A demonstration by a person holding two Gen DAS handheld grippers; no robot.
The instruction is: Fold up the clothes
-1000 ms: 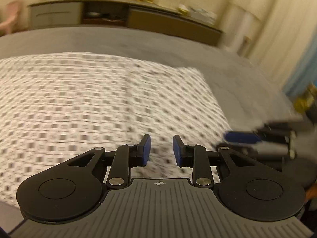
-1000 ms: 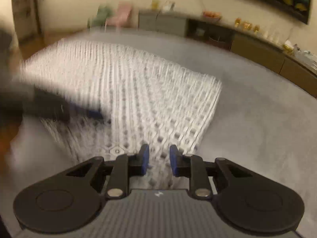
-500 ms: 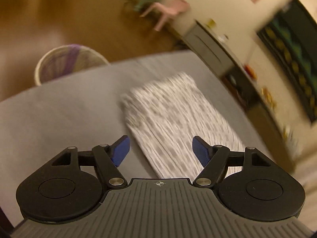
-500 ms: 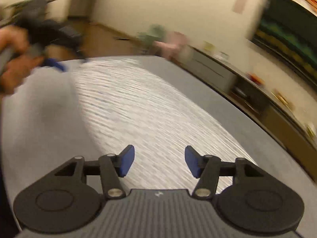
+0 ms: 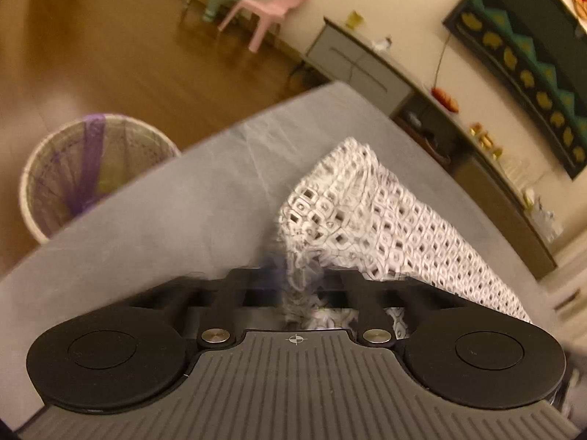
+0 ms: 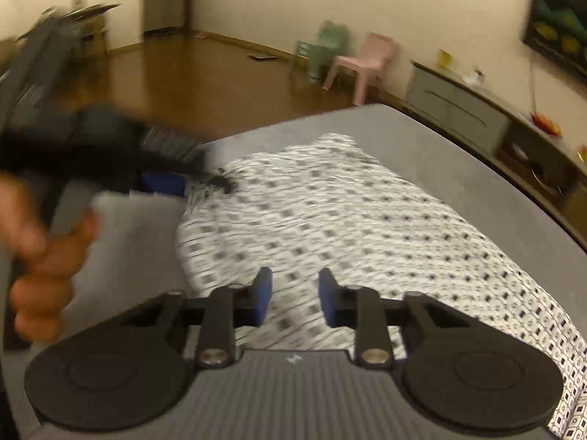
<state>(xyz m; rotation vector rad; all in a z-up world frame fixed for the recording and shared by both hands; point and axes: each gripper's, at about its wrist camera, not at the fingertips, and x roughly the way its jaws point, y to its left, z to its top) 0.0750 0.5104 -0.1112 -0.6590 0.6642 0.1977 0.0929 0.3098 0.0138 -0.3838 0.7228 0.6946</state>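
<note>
A white garment (image 5: 385,212) with a small dark square print lies spread on a grey padded surface (image 5: 183,212). My left gripper (image 5: 297,282) is shut on the garment's near corner, and the fabric bunches up between its fingers. In the right wrist view this same left gripper (image 6: 183,183) grips the garment's (image 6: 348,220) left edge, with a person's hand (image 6: 40,249) on its handle. My right gripper (image 6: 295,300) hovers over the near part of the garment. Its jaws are closing, a gap still shows between the blue pads (image 6: 262,299), and no fabric is pinched.
A white wicker basket (image 5: 84,168) with a purple cloth in it stands on the wooden floor past the surface's left edge. A pink chair (image 5: 271,11) and a green one stand by the far wall. A low sideboard (image 5: 367,66) runs along the right.
Both views swung to the garment's left end. The left gripper opened wide, then shut on the garment's corner. The right gripper opened wide, then narrowed again.
</note>
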